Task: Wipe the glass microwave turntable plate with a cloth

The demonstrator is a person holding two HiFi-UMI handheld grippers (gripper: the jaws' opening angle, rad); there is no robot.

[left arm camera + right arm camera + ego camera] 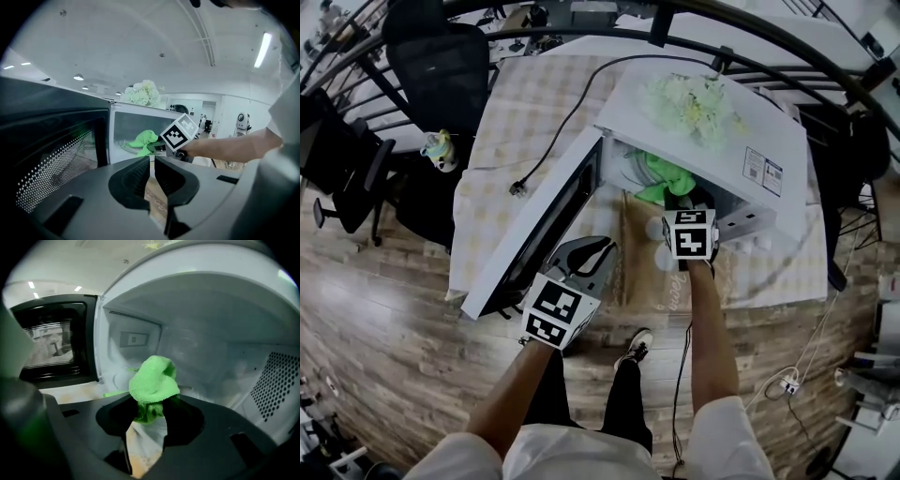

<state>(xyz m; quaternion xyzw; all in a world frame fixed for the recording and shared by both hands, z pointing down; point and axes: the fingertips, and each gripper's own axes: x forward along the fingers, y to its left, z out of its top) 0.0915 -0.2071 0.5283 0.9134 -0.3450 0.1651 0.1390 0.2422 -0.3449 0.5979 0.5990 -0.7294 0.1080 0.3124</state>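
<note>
Right gripper [149,416] is clamped on a bunched bright-green microfibre cloth [153,380] and reaches into the open white microwave oven [769,141]. That puts the cloth over the round clear glass turntable plate [123,146], which sits in the cavity. Left gripper [152,161] is nearly closed with nothing in it, held back, probably to keep clear.

Wood-plank floor [394,328], black office chair [441,61], checked-cloth table [520,112], ceiling strip light [263,49].

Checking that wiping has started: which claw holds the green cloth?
The right claw, inside the microwave, pinches the cloth; the left claw hangs outside, shut on nothing.
</note>
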